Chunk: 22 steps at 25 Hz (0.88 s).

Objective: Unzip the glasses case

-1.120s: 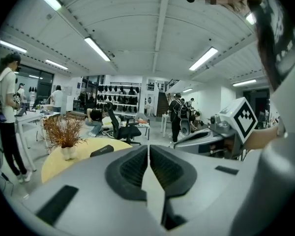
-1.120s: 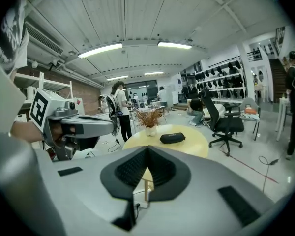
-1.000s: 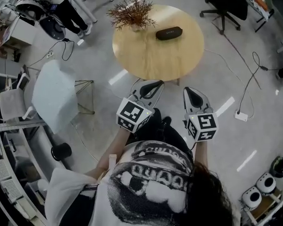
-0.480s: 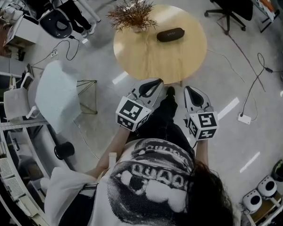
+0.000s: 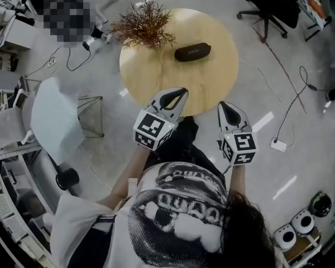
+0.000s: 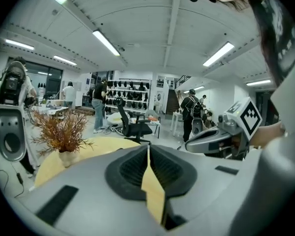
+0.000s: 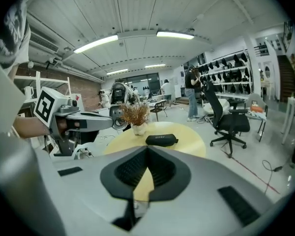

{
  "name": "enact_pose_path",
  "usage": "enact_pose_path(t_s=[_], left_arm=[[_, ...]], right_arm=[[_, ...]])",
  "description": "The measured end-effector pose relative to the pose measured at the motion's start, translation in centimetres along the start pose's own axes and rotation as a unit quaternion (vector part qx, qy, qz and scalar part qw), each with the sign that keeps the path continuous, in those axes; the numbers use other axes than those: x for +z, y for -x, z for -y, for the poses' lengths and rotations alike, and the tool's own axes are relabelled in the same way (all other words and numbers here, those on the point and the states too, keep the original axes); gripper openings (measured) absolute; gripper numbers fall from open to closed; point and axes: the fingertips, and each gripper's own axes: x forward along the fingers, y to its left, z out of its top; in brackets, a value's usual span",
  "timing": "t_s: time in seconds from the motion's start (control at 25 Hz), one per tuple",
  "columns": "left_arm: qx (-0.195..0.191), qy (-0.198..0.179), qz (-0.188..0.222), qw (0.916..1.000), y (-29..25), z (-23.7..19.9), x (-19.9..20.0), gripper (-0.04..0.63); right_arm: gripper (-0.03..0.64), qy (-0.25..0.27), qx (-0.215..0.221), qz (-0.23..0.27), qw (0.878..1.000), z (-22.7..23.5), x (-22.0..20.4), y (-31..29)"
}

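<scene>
While the case point(image 5: 192, 52) lies on the table point(image 5: 173, 80) beside a plant point(image 5: 142, 27), we hold our left gripper point(image 5: 180, 92) and right gripper point(image 5: 223, 105) near the table's front edge (jaws of both closed on nothing), well apart from it.

Nothing legible that I can record. Small pale print on the glasses case point(image 5: 192, 52), upper centre of the head view: too small to read.
</scene>
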Motion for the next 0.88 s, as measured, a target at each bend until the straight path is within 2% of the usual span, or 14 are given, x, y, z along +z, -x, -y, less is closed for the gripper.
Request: enact_pose_path(t_s=[0.2, 0.52, 0.68, 0.88], left_arm=[[0.034, 0.038, -0.019, 0.9985, -2.6, -5.1, -1.3, 0.02], [0.057, 0.05, -0.077, 0.9942, -4.9, -10.4, -5.1, 0.02], [0.061, 0.057, -0.094, 0.992, -6.0, -12.4, -6.5, 0.02], [0.069, 0.052, -0.112, 0.9899, -6.9, -14.4, -7.7, 0.021]], right_arm=[[-0.001, 0.016, 0.011, -0.036, 0.999, 2.6, 1.1, -4.3], [0.0, 0.069, 0.05, -0.089, 0.992, 3.2, 2.2, -11.3], [0.0, 0.128, 0.08, -0.112, 0.982, 2.6, 2.1, -14.2], [0.003, 0.227, 0.106, -0.122, 0.961, 2.6, 2.6, -17.7]])
